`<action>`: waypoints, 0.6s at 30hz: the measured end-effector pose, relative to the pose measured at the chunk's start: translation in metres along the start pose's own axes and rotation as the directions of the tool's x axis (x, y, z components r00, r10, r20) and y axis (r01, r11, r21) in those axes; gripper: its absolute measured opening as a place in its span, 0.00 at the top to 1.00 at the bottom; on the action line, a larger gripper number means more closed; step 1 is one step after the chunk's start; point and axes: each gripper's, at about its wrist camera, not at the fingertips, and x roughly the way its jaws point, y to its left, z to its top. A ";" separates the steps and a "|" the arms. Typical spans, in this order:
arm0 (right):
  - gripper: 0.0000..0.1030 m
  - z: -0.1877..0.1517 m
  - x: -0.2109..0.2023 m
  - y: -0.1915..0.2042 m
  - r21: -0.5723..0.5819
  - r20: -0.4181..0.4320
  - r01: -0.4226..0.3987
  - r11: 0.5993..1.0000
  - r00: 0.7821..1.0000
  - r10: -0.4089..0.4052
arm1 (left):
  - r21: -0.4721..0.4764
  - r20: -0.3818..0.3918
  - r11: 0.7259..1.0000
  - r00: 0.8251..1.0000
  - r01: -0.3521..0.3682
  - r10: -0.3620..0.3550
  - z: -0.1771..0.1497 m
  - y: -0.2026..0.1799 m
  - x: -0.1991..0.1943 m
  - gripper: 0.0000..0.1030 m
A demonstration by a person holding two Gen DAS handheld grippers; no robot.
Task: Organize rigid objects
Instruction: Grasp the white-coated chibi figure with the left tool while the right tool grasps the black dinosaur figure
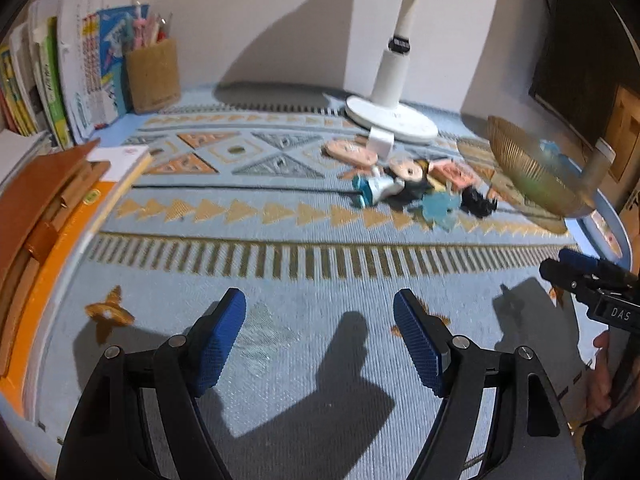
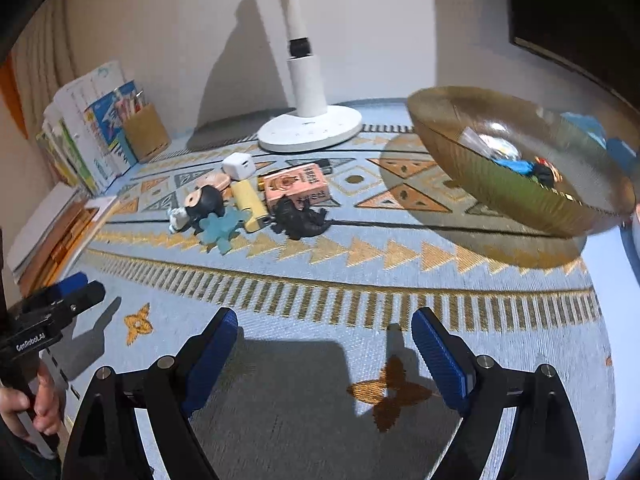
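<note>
We see a woven cloth mat [image 2: 400, 280], matt and coarse. The bowl [image 2: 516, 184] looks like amber glass, ribbed and glossy. We note a smooth white plastic lamp base [image 2: 312, 130], a matt black figurine [image 2: 300, 218] and a pink printed card box [image 2: 298, 184]. The gripper pads [image 2: 440, 364] show blue knurled rubber.

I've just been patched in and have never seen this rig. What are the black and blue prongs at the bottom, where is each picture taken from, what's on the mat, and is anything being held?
Each picture comes from a camera on a hand-held claw, looking along its two blue-padded fingers. One shows the left claw, the other the right claw. Both are open and empty. On the patterned mat lies a cluster of small toys: a black figure, a pink box, a yellow block and a white cube. Right of them stands a gold bowl already holding a few items. A white lamp base stands behind.
</note>
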 end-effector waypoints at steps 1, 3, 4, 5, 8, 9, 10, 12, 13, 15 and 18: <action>0.15 -0.001 0.000 0.001 -0.007 0.001 0.006 1.000 1.000 -0.006 | 0.004 -0.007 1.000 1.000 0.003 -0.003 0.001 -0.001 0.001 0.27; 0.15 -0.001 0.000 0.003 -0.018 0.003 0.009 1.000 1.000 -0.009 | 0.019 -0.005 1.000 1.000 0.016 -0.016 0.003 -0.002 0.001 0.27; 0.15 0.000 0.000 0.004 -0.022 0.000 0.004 1.000 1.000 -0.004 | 0.040 -0.005 0.999 1.000 0.022 -0.022 0.006 -0.004 0.000 0.27; 0.15 0.000 0.001 0.004 -0.026 -0.005 -0.004 1.000 1.000 0.004 | 0.083 -0.010 0.996 1.000 0.021 -0.020 0.011 -0.009 -0.001 0.27; 0.15 0.001 0.006 0.004 -0.033 -0.036 -0.036 0.999 0.999 0.035 | 0.231 -0.019 0.973 1.000 0.012 -0.008 0.027 -0.023 -0.003 0.27; 0.15 0.001 0.007 0.004 -0.030 -0.044 -0.036 0.999 0.998 0.035 | 0.269 -0.019 0.963 1.000 0.019 -0.015 0.033 -0.026 -0.004 0.27; 0.15 0.002 0.009 0.003 -0.027 -0.055 -0.036 0.999 0.998 0.035 | 0.313 -0.025 0.949 0.999 0.030 -0.023 0.041 -0.030 -0.002 0.27; 0.15 0.005 0.013 0.003 -0.023 -0.080 -0.045 0.999 0.996 0.044 | 0.360 -0.031 0.932 0.999 0.035 -0.025 0.052 -0.034 0.005 0.27; 0.15 0.007 0.014 0.003 -0.028 -0.091 -0.042 0.999 0.995 0.039 | 0.387 -0.039 0.921 0.999 0.038 -0.025 0.059 -0.037 0.011 0.27; 0.15 0.016 0.016 0.007 -0.062 -0.109 -0.021 0.998 0.994 0.014 | 0.408 -0.052 0.912 0.998 0.050 -0.031 0.069 -0.039 0.021 0.27; 0.15 0.033 0.021 0.015 -0.135 -0.109 0.017 0.991 0.993 -0.032 | 0.417 -0.083 0.903 0.994 0.101 -0.073 0.081 -0.041 0.043 0.27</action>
